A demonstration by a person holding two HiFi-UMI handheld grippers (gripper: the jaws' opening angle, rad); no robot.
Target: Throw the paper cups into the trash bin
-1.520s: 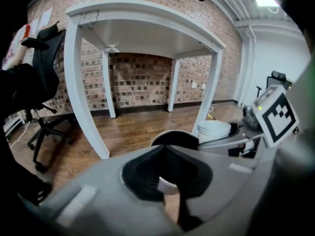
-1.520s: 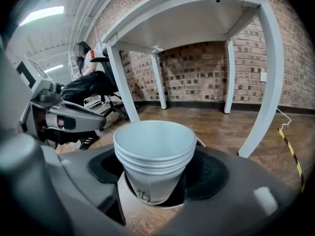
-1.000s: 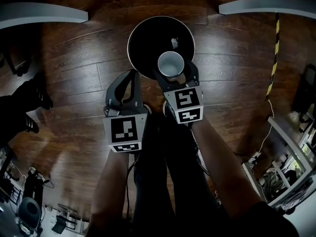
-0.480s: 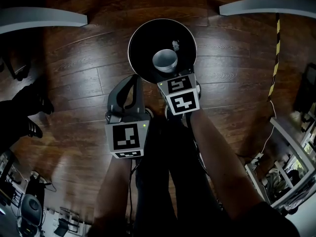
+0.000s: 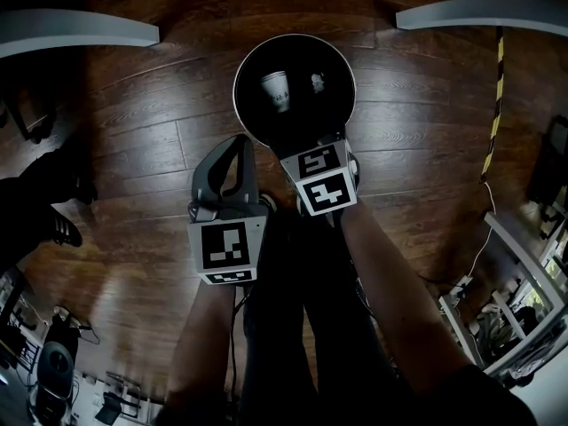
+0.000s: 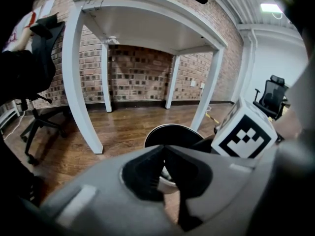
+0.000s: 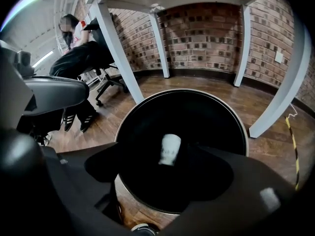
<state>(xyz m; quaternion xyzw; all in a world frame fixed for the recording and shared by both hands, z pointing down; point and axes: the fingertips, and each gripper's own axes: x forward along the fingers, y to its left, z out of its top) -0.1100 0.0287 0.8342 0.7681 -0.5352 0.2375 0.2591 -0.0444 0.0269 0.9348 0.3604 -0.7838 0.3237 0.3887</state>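
Observation:
A round black trash bin (image 5: 238,71) stands on the wooden floor in front of me. A white paper cup (image 5: 276,90) is loose inside it, lying tilted and touching no gripper; the right gripper view shows the cup (image 7: 170,149) below the jaws. A small pale crumpled thing (image 5: 317,82) also lies in the bin. My right gripper (image 5: 312,140) hangs over the bin's near rim, its jaws opening with nothing between them. My left gripper (image 5: 238,142) is just left of the bin, shut and empty, its tips meeting (image 6: 164,149) before the bin (image 6: 172,133).
White curved table legs (image 6: 83,97) and a brick wall stand beyond the bin. A seated person (image 7: 78,53) and an office chair (image 7: 106,80) are to the left. Yellow-black tape (image 5: 493,96) runs along the floor on the right, near shelving (image 5: 524,300). My own legs are below.
The cup was between the right gripper's jaws over the bin; the jaws have let go and the cup has dropped into the bin. The left gripper has hardly moved.

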